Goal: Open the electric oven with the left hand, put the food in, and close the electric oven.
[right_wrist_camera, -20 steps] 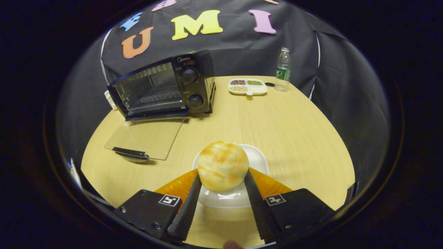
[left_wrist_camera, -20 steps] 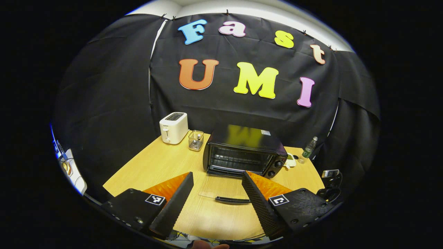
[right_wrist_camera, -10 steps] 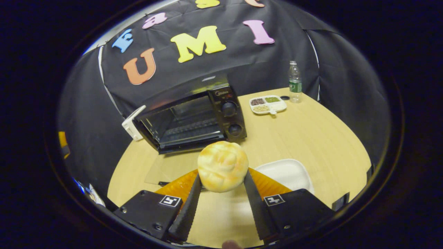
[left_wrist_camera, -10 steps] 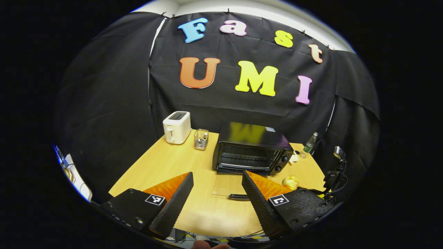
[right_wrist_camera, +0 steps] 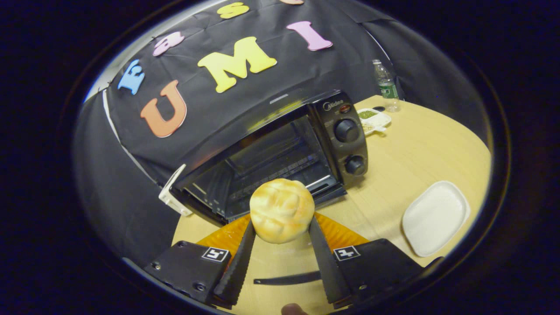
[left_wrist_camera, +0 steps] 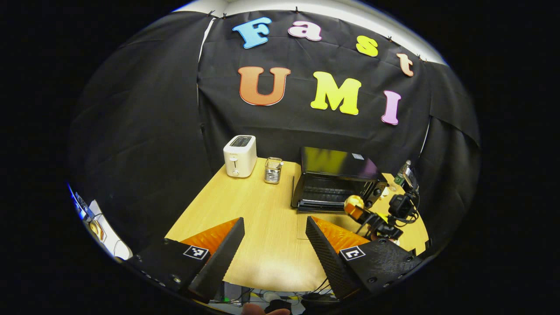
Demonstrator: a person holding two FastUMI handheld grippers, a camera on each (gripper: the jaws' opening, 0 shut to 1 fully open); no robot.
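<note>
Right gripper [right_wrist_camera: 280,245] fingers clamp a round bun [right_wrist_camera: 281,210] from both sides, off the table, just in front of the oven's open mouth. Oven [right_wrist_camera: 280,148] door is dropped flat; its glass lies over the table [right_wrist_camera: 420,144] in front of the cavity, and the door handle [right_wrist_camera: 288,278] shows as a dark bar below the bun. Wire rack visible inside. Two knobs on the oven's right-hand panel.

Left gripper [left_wrist_camera: 273,253] fingers spread wide, nothing between them, hovering over the near edge of the table [left_wrist_camera: 245,210], well back from the oven [left_wrist_camera: 334,179].

In the left gripper view the right gripper [left_wrist_camera: 372,218] sits at the oven front with the bun [left_wrist_camera: 353,203] at the opening.

Other stuff:
- empty white plate [right_wrist_camera: 435,216] near the table's right edge in the right gripper view, well apart from the bun
- divided snack tray [right_wrist_camera: 372,119] and a water bottle [right_wrist_camera: 385,85] behind the oven's knob side, near the far edge
- white toaster [left_wrist_camera: 239,155] at the far left corner in the left gripper view, small wire basket [left_wrist_camera: 273,169] between it and the oven
</note>
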